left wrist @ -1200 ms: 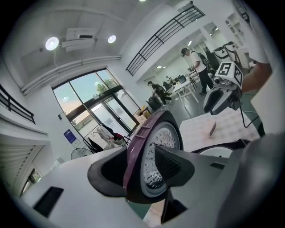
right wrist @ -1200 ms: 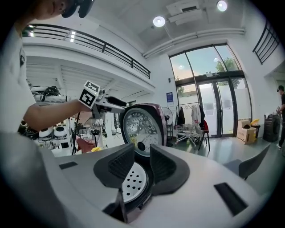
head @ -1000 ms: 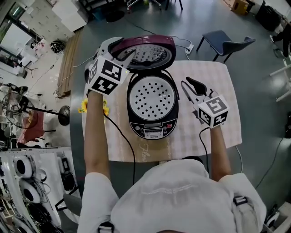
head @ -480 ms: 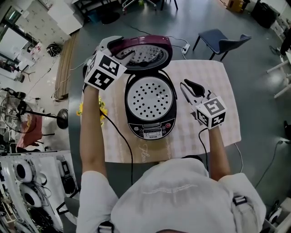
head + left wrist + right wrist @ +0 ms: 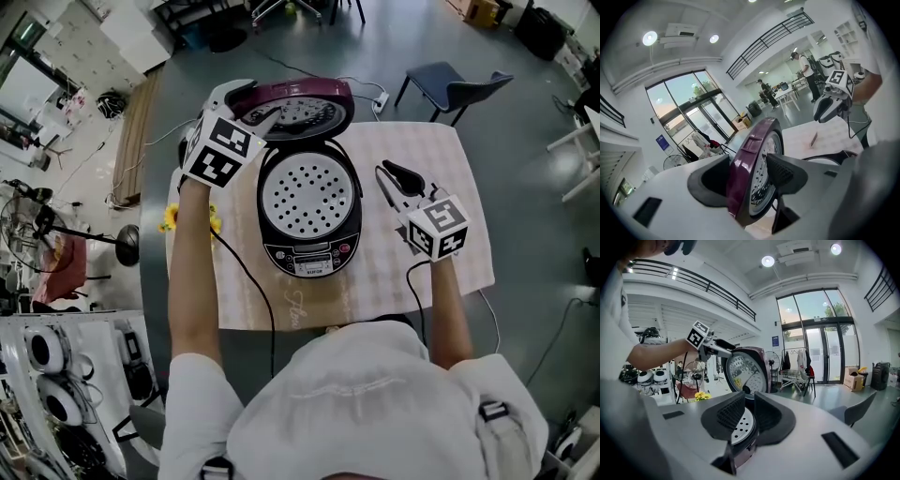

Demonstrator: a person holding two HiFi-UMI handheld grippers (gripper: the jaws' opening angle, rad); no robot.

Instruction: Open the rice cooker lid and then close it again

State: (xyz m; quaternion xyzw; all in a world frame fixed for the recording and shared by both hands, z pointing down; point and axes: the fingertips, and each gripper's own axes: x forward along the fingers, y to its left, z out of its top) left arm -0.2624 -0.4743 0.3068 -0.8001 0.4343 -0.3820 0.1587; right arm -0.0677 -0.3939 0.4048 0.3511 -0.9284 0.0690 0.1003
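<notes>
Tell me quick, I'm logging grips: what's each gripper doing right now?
Left gripper: open, lid rim between its jaws.
Right gripper: jaws closing, nothing between them.

The person wore a white shirt (image 5: 375,403) with short sleeves and dark strap buckles (image 5: 493,412). The left gripper (image 5: 251,103) and right gripper (image 5: 389,173) each had a white shell, black ribbed pads (image 5: 730,412), a black-and-white marker cube (image 5: 438,228) and a black cable (image 5: 275,328). The right jaws were closing, with nothing between them.
</notes>
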